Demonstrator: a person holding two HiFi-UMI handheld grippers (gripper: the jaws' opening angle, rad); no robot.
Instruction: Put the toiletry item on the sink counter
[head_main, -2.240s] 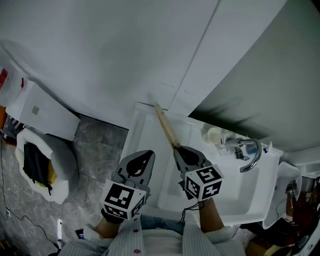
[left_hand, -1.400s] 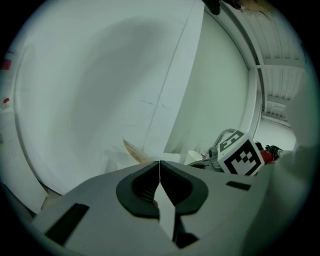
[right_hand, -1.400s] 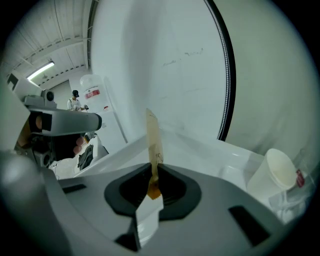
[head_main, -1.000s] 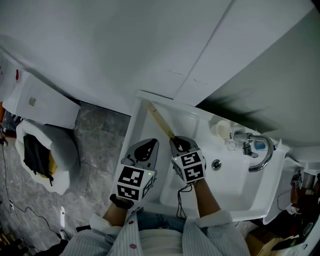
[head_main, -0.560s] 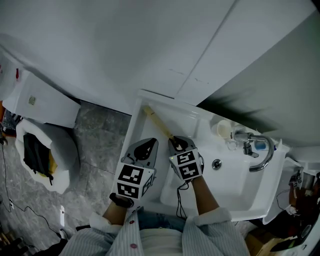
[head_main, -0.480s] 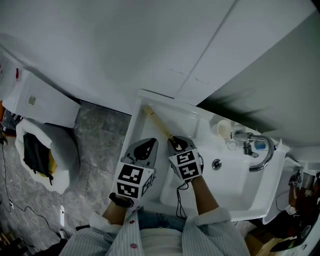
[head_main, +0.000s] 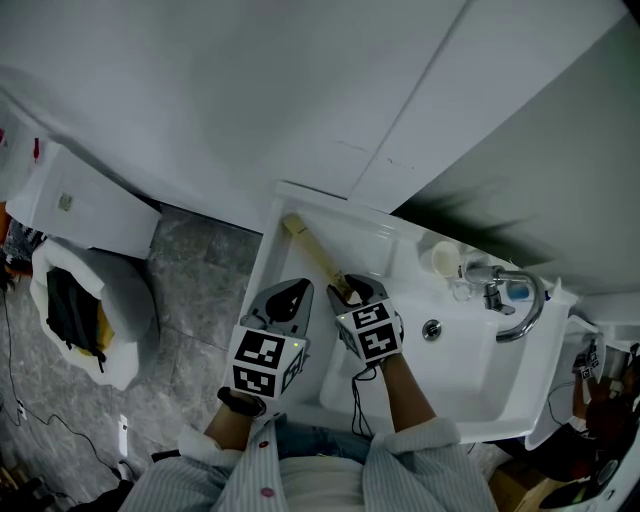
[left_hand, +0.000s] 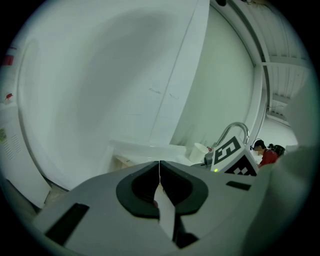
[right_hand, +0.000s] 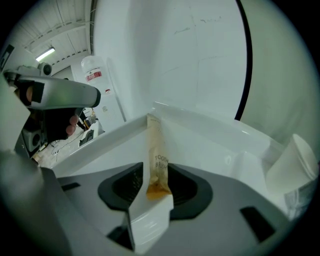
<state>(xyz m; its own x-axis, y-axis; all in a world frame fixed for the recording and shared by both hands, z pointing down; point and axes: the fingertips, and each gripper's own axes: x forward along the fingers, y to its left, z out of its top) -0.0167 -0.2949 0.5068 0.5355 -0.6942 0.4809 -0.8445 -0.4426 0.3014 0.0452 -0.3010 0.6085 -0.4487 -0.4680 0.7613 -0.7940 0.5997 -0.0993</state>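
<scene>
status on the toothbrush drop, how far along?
Done: the toothbrush packet looks laid along the left ledge of the sink counter.
In hand: the right tongs have just been opening. The packet's near end sits between their jaws, pads apparently off it. The left tongs are shut and empty.
Left: back the right tongs away and check that the packet stays put.

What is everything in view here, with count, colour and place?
sink counter: one, white, against the wall
toothbrush packet: one, tan, lying along the counter's left side
faucet: one, chrome, at the counter's right end
cup: one, white, beside the faucet
drain: one, metal, below the faucet's spout
bin: one, white with dark contents, at the head view's left edge
left tongs: one, grey, shut, empty
right tongs: one, grey, jaws just opened, packet's near end between them
</scene>
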